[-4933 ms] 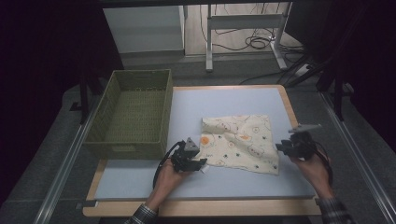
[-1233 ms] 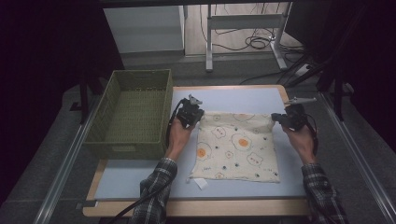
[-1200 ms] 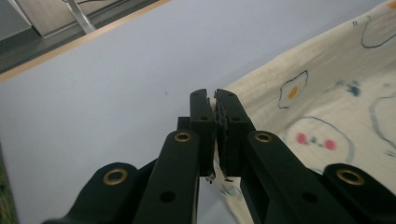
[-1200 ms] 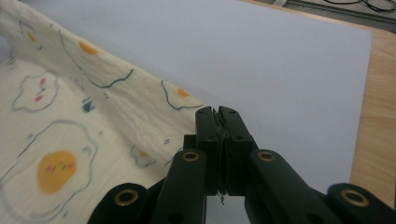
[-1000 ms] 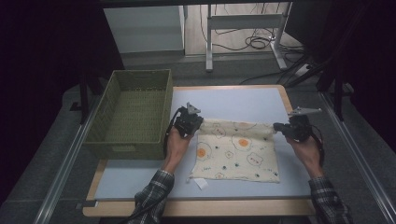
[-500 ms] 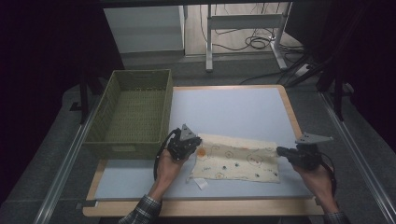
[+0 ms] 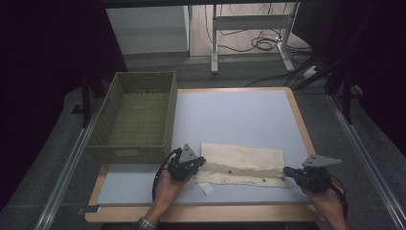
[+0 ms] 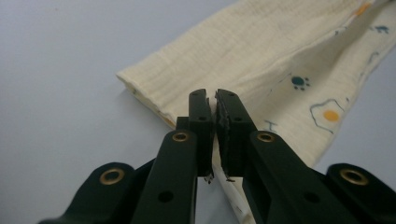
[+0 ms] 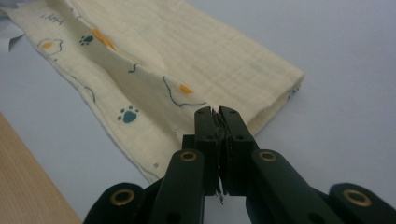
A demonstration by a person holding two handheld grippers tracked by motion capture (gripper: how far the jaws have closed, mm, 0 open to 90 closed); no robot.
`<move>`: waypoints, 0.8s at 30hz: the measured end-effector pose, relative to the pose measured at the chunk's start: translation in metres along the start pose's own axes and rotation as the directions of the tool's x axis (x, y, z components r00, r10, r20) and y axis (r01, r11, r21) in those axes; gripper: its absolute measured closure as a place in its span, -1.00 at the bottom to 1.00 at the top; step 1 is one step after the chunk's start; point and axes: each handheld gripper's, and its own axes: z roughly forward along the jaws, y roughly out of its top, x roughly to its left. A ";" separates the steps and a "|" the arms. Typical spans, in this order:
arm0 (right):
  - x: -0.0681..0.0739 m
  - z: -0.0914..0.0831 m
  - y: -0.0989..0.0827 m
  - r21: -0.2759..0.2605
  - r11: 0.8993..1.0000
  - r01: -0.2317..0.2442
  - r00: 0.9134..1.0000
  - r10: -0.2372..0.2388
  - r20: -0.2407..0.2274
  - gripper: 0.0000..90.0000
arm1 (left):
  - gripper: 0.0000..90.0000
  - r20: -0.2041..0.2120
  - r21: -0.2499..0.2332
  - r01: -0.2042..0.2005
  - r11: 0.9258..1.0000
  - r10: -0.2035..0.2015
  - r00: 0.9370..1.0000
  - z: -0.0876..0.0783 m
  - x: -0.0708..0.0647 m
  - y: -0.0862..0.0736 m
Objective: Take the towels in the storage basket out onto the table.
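A cream cloth (image 7: 242, 163) printed with fried eggs and paw marks lies folded over into a long strip near the table's front edge. My left gripper (image 7: 197, 165) holds its left end, jaws shut on a thin edge of the cloth (image 8: 280, 60). My right gripper (image 7: 286, 171) holds the right end, jaws shut on the cloth (image 9: 154, 74) corner. In the left gripper view the left gripper (image 8: 215, 95) pinches fabric between its pads; in the right gripper view the right gripper (image 9: 215, 112) does the same. A white label (image 7: 206, 188) sticks out below the strip.
A green woven basket (image 7: 107, 143) stands at the table's left side, empty. The pale blue mat (image 7: 234, 115) behind the cloth has a wooden rim (image 7: 191, 213) at the front. Metal rails run along both sides of the table.
Both grippers drew the far edge of the cloth toward the front of the table and lowered it, so the spread cloth now lies folded in half as a strip.
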 end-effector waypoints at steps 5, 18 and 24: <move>0.004 -0.001 -0.009 0.005 1.000 -0.009 1.000 0.009 -0.028 0.89 | 0.88 0.029 -0.003 0.018 1.000 -0.018 0.999 -0.004 -0.004 -0.009; 0.011 -0.022 -0.023 0.007 1.000 -0.020 0.999 0.020 -0.048 0.50 | 0.36 0.098 -0.004 0.061 0.998 -0.060 0.993 -0.024 -0.007 -0.025; 0.000 -0.022 -0.017 0.004 0.999 -0.038 0.999 0.038 -0.005 0.45 | 0.32 0.128 0.032 0.051 0.998 -0.055 0.990 -0.007 -0.005 -0.016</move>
